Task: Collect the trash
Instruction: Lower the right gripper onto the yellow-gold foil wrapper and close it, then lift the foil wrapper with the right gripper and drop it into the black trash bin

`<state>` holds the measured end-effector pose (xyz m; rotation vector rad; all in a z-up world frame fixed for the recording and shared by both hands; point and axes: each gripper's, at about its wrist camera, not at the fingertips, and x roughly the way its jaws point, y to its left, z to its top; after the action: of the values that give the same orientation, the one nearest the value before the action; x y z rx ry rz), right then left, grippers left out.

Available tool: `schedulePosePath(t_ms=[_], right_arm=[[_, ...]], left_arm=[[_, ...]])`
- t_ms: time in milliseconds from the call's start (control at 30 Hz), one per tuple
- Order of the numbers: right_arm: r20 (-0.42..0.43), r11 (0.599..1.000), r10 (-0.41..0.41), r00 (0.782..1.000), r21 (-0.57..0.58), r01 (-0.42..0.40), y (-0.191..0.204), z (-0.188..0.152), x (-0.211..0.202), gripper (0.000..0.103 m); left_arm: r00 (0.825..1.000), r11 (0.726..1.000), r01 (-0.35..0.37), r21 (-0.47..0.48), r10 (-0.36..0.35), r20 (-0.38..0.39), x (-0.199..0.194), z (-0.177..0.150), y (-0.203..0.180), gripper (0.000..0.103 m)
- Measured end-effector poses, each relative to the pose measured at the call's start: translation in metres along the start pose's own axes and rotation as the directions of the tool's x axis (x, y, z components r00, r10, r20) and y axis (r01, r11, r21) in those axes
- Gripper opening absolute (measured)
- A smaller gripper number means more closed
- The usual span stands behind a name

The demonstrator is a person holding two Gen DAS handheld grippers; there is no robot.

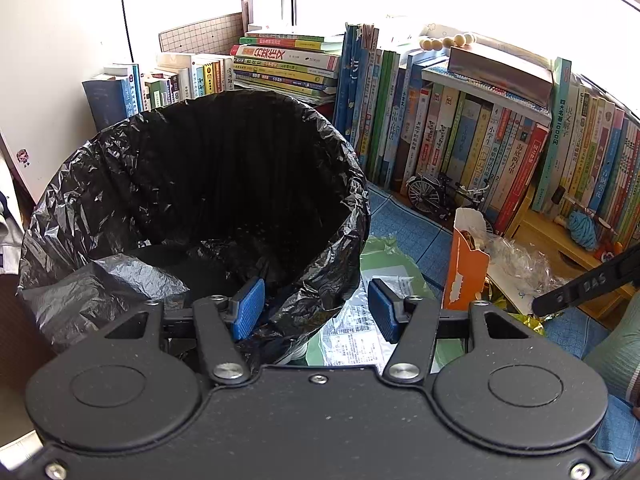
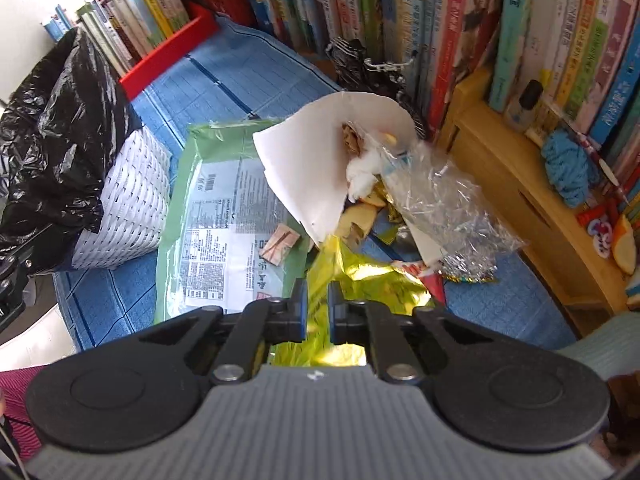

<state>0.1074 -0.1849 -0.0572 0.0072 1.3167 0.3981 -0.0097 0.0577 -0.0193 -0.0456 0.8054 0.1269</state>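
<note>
The right gripper (image 2: 317, 307) points steeply down, its jaws drawn close together on a fold of crinkled gold foil wrapper (image 2: 352, 280), which rises between the blue pads and spreads out ahead of and beneath them. Just beyond the foil, ahead of the fingertips, lies a heap of rubbish: a curled white paper sheet (image 2: 304, 168), crumpled clear cellophane (image 2: 444, 196) to its right, and scraps of tissue and peel between them. Ahead and to the left of the gripper a flat green plastic package (image 2: 224, 216) lies on the blue mat (image 2: 240, 76).

The left gripper (image 1: 316, 310) stands about half open over the near rim of the wastebasket lined with a black bag (image 1: 192, 184). Its left pad sits at the liner's rim, whether touching I cannot tell; the right pad hangs outside, above the green package. An upright orange carton (image 1: 466, 260) stands just to its right.
</note>
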Motion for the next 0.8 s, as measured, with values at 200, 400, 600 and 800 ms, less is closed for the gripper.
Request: schedulePosePath(t_ms=[200, 400, 600, 800], right_arm=[[-0.048, 0.996, -0.058, 0.997, -0.071, 0.055, -0.006, -0.026, 0.044, 0.086], [-0.113, 0.993, -0.076, 0.991, -0.098, 0.065, -0.013, -0.046, 0.091, 0.094], [-0.100, 0.983, -0.072, 0.992, -0.177, 0.053, -0.002, -0.046, 0.109, 0.103], [-0.087, 0.987, -0.066, 0.994, -0.154, 0.052, -0.003, -0.038, 0.110, 0.074]], left_arm=[[1.000, 1.000, -0.002, 0.006, 0.002, 0.000, 0.000, -0.001, -0.001, 0.055], [1.000, 1.000, -0.008, 0.011, 0.008, 0.000, 0.001, -0.001, -0.004, 0.055], [1.000, 1.000, -0.007, 0.010, 0.007, 0.002, 0.001, -0.001, -0.004, 0.055], [1.000, 1.000, -0.006, 0.015, 0.006, 0.009, 0.000, -0.002, -0.003, 0.055]])
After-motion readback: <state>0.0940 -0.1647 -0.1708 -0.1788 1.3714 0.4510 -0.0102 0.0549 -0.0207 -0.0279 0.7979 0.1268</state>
